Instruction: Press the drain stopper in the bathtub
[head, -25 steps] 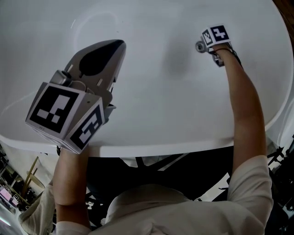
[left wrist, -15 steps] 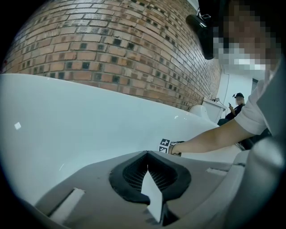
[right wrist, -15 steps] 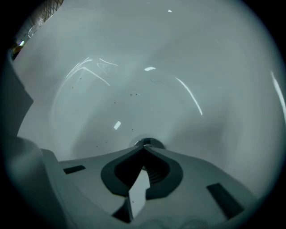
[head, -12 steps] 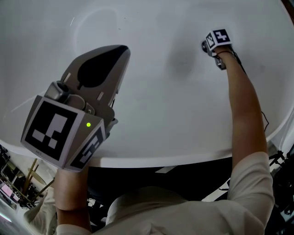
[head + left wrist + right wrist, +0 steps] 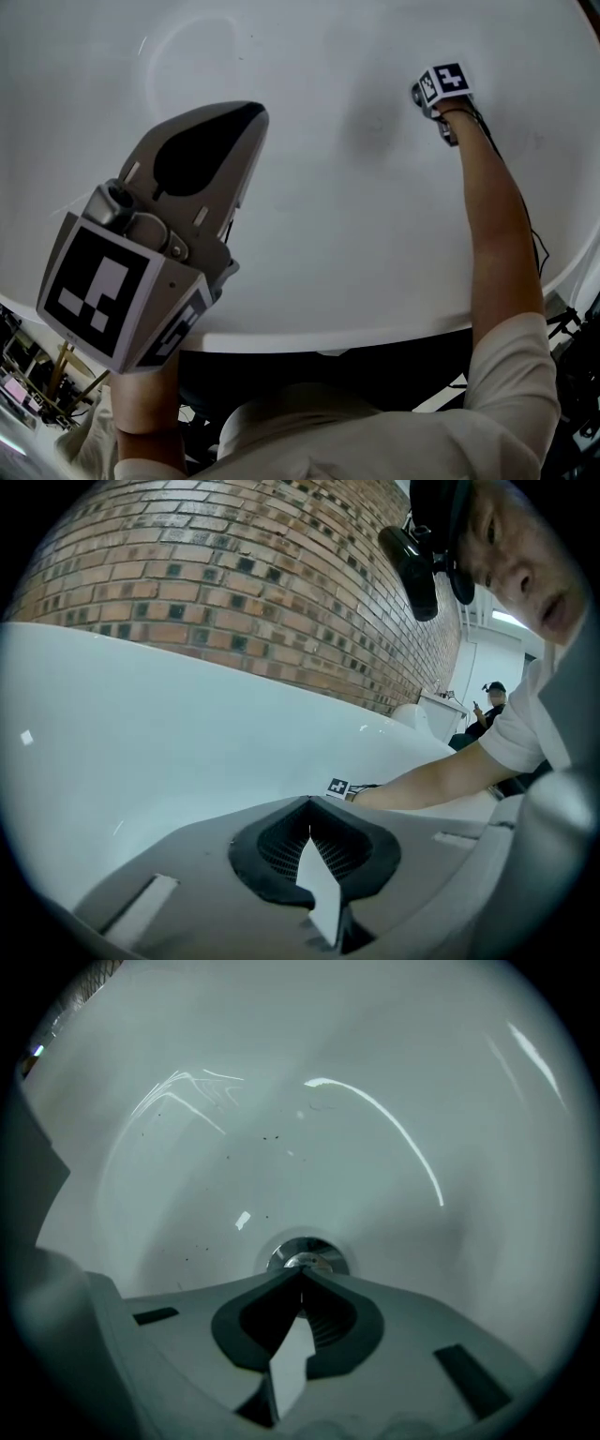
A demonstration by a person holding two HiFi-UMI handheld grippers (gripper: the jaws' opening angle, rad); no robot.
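Observation:
A chrome round drain stopper sits in the white bathtub floor. My right gripper is shut, and its closed tips rest right at the stopper's near edge. In the head view the right gripper reaches deep into the tub at the upper right, and its marker cube hides the stopper. My left gripper hangs above the tub's near left side, shut with nothing in it. The left gripper points across the tub toward the outstretched right arm.
The tub's near rim runs across the lower head view, and the person's body sits below it. A brick wall rises behind the tub. Another person sits far off at the right. The tub floor shows small dark specks.
The left gripper has sunk slightly lower and closer in the head view. The right gripper has stayed down at the drain, shifting only a little.

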